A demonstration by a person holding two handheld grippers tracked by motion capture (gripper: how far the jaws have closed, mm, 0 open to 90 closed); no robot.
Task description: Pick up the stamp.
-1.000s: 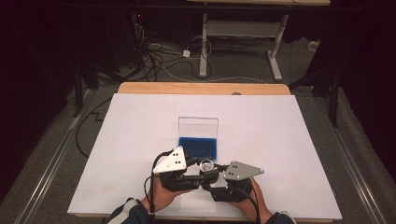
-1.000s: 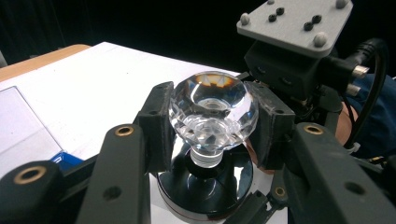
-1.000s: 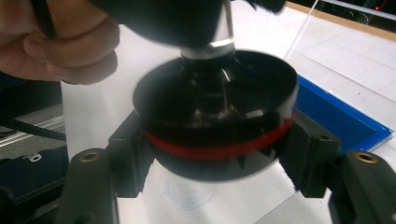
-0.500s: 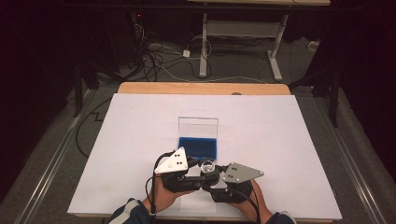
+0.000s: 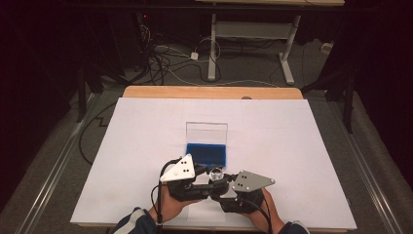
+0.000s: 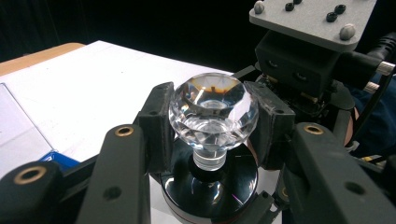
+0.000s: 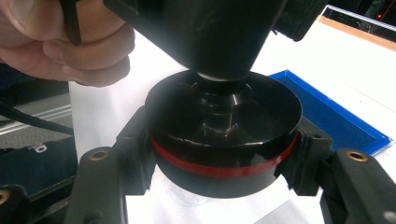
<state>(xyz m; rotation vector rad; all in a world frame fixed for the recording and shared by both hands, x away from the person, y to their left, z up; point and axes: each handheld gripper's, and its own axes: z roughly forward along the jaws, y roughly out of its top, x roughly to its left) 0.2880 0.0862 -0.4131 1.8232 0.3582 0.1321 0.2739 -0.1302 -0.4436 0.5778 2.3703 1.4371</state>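
At the near edge of the white table (image 5: 292, 146), the person holds a crystal stand between the two grippers, one for each part of it. The left gripper (image 6: 212, 121) has its jaws closed narrowly on the faceted glass gem (image 6: 213, 109), a pad on either side of its widest band, which keeps the smooth piece from slipping or turning. The gem's short stem goes down into the middle of the round black base (image 6: 210, 189) below it. The right gripper (image 7: 219, 158) comes in lower and from the opposite side; its jaws have just been closing and now clamp the base (image 7: 224, 135) by its rim, at the red stripe. This split grip probably lets one hand steady the base while the other seats or pulls the gem. Just beyond the hands, an open box (image 5: 207, 153) with a blue lining and an upright clear lid stands close by, likely where the piece belongs.
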